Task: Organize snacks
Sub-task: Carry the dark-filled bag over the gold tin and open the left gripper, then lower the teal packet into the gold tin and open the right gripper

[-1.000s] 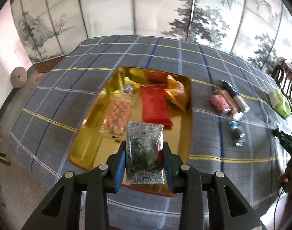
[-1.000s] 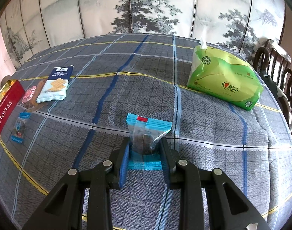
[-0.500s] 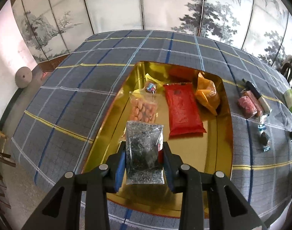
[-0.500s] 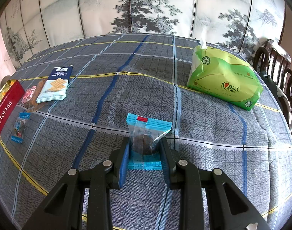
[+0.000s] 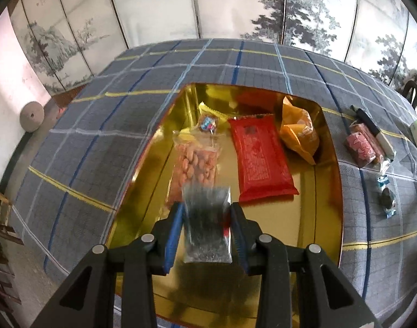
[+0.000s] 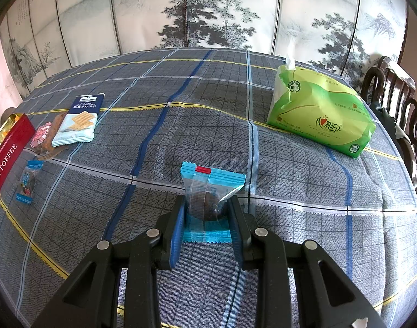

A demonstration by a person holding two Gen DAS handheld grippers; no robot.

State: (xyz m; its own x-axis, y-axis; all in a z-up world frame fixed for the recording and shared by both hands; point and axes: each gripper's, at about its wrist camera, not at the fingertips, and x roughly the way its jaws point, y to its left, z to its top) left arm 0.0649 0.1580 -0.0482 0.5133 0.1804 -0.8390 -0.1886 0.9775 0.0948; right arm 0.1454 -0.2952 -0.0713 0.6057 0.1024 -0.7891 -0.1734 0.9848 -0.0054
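My left gripper (image 5: 207,218) is shut on a clear packet of dark seeds (image 5: 207,224) and holds it above the near part of a gold tray (image 5: 327,199). The tray holds a peanut bag (image 5: 194,164), a red packet (image 5: 259,158), an orange packet (image 5: 298,131) and a small wrapped candy (image 5: 207,123). My right gripper (image 6: 207,218) is shut on a blue-edged wrapped dark snack (image 6: 208,196), low over the checked tablecloth.
Right of the tray lie a pink packet (image 5: 358,145), a dark-and-white cracker packet (image 5: 372,128) and a small blue wrapped snack (image 5: 387,199). The right wrist view shows the cracker packet (image 6: 77,120), a small blue snack (image 6: 28,181), the tray's red side (image 6: 6,158), a green tissue pack (image 6: 320,112) and chairs (image 6: 399,93).
My left gripper has moved forward over the tray with the seed packet, so the tray looks closer and larger. The right gripper and its snack have not moved.
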